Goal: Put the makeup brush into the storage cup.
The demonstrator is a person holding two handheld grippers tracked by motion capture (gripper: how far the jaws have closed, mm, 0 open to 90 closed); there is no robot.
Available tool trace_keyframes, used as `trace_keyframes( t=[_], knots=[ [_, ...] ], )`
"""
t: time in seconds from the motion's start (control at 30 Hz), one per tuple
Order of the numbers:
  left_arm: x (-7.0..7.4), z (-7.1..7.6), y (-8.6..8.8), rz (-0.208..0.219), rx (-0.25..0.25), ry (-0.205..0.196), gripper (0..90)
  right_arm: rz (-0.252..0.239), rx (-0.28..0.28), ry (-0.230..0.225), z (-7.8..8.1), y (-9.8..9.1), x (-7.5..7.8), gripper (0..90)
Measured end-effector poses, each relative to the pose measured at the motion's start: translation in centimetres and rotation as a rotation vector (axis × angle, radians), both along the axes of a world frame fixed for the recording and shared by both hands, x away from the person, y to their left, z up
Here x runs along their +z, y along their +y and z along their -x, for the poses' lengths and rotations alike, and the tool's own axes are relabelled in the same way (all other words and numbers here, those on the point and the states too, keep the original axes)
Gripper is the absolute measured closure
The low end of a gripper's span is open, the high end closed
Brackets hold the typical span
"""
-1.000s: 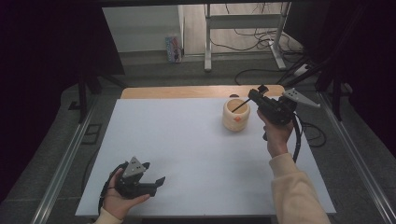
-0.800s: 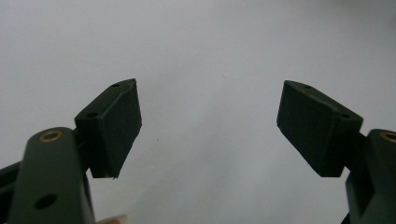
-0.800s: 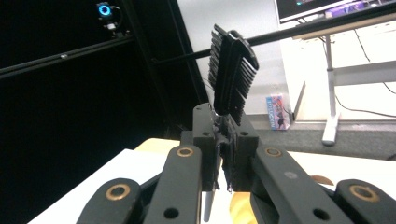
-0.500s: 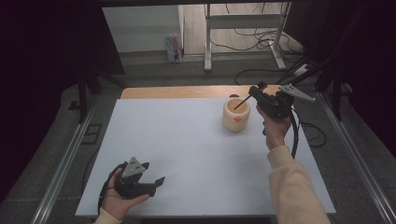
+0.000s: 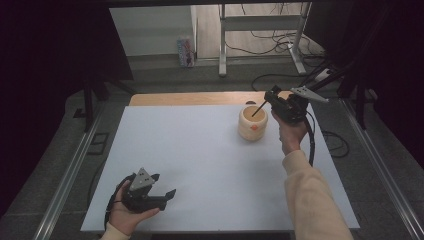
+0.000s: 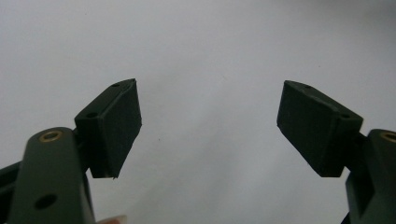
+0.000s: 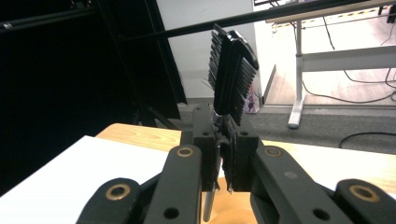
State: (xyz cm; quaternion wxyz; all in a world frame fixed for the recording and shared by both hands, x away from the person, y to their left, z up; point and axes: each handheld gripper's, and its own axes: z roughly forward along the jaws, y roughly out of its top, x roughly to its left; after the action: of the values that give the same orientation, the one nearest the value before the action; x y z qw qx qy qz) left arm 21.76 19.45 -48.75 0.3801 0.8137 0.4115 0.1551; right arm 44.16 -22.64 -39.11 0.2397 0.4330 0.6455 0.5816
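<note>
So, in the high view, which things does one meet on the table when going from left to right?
left gripper → wooden cup → right gripper, its fingers shut on a black brush

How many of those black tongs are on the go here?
2. The left tongs rest open near the front left of the white table. The right tongs are shut on a black brush above the wooden cup.

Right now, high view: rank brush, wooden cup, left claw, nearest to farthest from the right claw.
1. brush: clamped in the right claw, slanting down into the cup.
2. wooden cup: just left of and below that claw, far right part of the white table.
3. left claw: near left corner, open.
</note>
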Motion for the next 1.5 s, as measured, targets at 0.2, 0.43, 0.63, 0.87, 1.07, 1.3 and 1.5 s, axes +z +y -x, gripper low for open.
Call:
trace_keyframes(
  t=[0.2,0.43,0.63,0.87,1.07,1.3,1.5],
  knots=[
    [0.0,0.0,0.0,0.001,0.001,0.001,22.3,0.016,-0.012,0.010,-0.4,0.1,-0.3,84.6],
    [0.0,0.0,0.0,0.000,0.000,0.001,22.3,0.051,-0.029,0.022,-1.0,0.3,-0.6,84.6],
    [0.0,0.1,0.1,0.002,0.005,-0.004,22.4,0.086,-0.038,0.040,-1.4,0.6,-1.3,84.6],
    [0.0,0.1,0.1,0.001,0.005,-0.004,22.4,0.114,-0.032,0.056,-1.8,1.1,-1.8,84.5],
    [0.0,0.1,0.1,0.000,0.005,-0.004,22.4,0.116,-0.030,0.064,-2.0,1.4,-2.2,84.5],
    [0.0,0.1,0.1,-0.002,0.003,-0.003,22.4,0.106,0.019,0.090,-2.5,1.4,-2.6,55.8],
    [0.0,0.0,0.2,-0.003,0.005,-0.003,22.4,0.164,-0.037,0.130,-2.3,1.7,-3.0,28.5]
  ],
)
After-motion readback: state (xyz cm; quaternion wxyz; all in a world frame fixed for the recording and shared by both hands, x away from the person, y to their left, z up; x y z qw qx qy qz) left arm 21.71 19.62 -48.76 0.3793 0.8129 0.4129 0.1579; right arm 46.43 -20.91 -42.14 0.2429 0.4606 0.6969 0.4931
